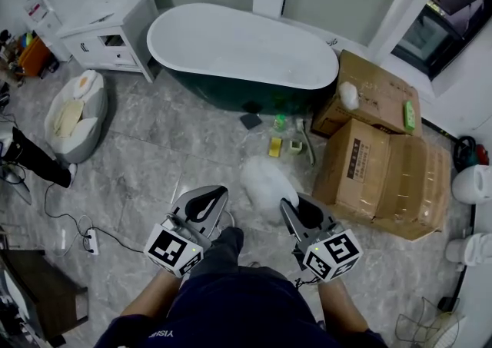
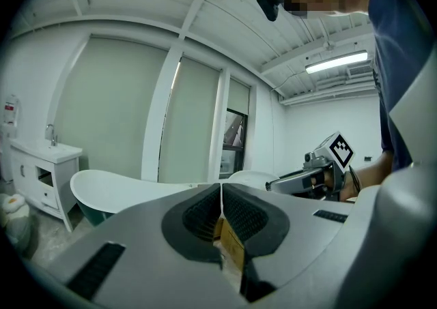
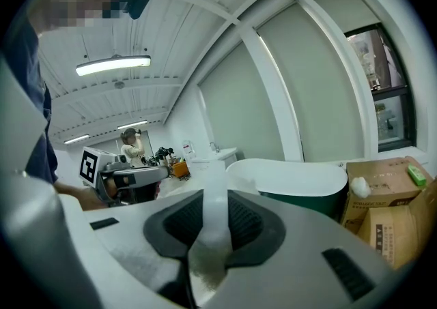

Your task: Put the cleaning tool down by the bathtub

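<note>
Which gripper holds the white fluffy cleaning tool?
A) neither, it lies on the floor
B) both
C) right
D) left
C: in the right gripper view, the right gripper has its jaws clamped on the cleaning tool's white handle. In the head view the tool's fluffy head sits just ahead of that gripper. The left gripper has its jaws together on nothing.
</note>
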{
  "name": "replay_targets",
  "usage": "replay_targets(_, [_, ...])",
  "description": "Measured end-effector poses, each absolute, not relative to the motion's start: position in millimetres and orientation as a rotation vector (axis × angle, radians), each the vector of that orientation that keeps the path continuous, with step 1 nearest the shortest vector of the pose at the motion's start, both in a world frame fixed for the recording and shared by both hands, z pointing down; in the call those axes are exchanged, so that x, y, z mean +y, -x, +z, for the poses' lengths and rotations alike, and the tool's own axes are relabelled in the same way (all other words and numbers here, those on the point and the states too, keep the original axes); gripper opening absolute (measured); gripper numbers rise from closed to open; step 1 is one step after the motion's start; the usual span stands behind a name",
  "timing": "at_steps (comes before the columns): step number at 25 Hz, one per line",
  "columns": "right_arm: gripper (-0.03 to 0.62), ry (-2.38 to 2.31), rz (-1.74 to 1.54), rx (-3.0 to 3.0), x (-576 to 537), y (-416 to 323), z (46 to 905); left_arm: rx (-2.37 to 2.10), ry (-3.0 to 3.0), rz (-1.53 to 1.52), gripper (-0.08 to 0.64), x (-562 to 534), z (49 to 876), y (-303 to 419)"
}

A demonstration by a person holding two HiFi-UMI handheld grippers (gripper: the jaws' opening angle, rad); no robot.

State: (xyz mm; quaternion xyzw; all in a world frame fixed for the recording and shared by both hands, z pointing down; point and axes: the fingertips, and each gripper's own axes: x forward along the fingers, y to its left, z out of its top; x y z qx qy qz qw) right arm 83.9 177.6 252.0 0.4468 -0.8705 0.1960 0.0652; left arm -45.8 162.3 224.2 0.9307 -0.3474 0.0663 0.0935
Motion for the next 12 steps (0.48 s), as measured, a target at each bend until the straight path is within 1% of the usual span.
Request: replay_targets(12, [0.086, -1.348, 0.607, -2.593, 83, -37, 252, -0.963, -2.765, 0.205, 0.034, 63, 230, 84])
